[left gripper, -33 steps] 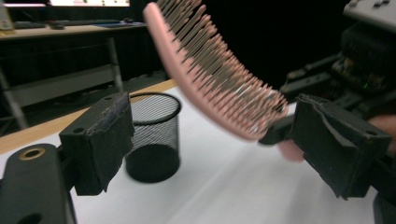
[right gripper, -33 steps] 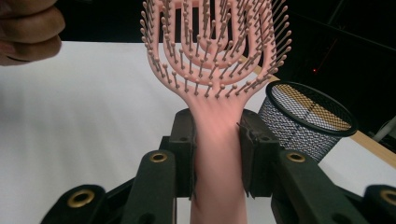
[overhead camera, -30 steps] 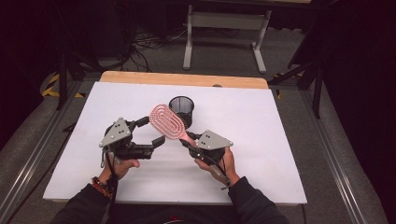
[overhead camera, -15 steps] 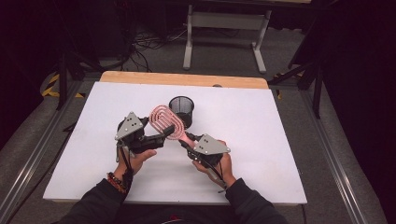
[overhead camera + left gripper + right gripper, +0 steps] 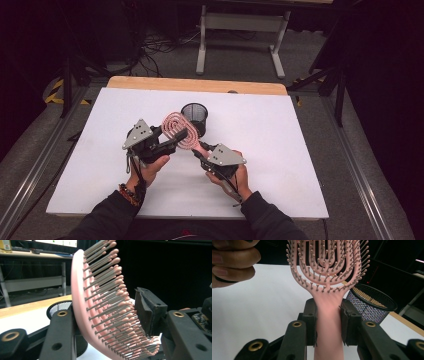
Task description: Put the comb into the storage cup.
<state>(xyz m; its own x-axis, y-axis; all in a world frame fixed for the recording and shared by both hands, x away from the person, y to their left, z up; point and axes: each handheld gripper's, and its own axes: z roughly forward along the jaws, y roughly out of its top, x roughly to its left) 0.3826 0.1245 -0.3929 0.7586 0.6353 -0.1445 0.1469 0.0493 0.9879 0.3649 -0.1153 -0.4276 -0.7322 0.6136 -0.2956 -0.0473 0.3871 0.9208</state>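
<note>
Seen from above, a pink hairbrush [image 5: 178, 131] is held up over the white counter [image 5: 300, 150] between two grippers, its oval head just beside a black mesh cup [image 5: 194, 116] that stands on the counter. The right gripper [image 5: 201, 151] is clamped on the brush's handle, while the left gripper [image 5: 176, 140] reaches in from the left with its jaws around the head, having just been closing on it. Both forearms in dark sleeves [image 5: 107, 220] come in from the bottom edge, and beyond the counter's wooden far edge a grey floor carries cables [image 5: 155, 47] and a metal stand [image 5: 240, 22].
</note>
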